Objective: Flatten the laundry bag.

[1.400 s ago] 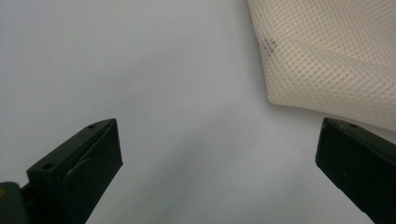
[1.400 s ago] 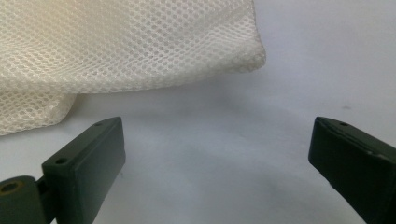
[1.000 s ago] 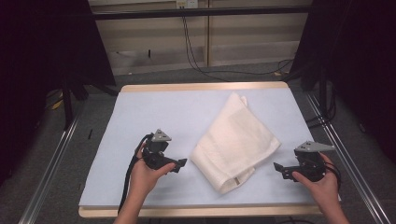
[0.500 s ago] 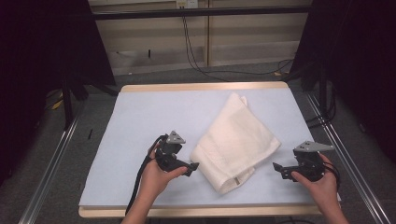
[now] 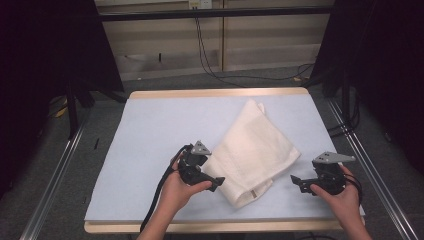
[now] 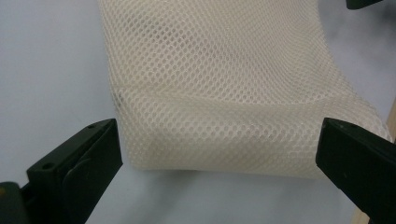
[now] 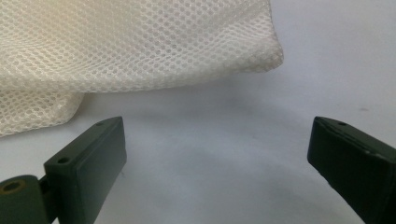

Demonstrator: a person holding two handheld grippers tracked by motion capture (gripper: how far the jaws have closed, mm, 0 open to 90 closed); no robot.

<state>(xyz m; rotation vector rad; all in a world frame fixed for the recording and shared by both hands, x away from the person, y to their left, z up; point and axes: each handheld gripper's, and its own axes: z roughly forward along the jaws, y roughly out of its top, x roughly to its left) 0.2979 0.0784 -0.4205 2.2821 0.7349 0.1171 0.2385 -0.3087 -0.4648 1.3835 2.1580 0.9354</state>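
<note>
The left gripper (image 5: 216, 183), jaws released, is at the near left edge of the folded mesh cloth (image 5: 255, 150); the right gripper (image 5: 298, 182), jaws also released, waits just right of it on the bench (image 5: 150, 130).

Two bare forearms, no sleeves visible, each carrying a black hand-held gripper: the left hand-held gripper (image 5: 216, 182) and right hand-held gripper (image 5: 296, 182) wear grey three-cornered top plates. A black cable (image 5: 156, 195) trails from the left unit. Blocky black jaws show small screw holes.
</note>
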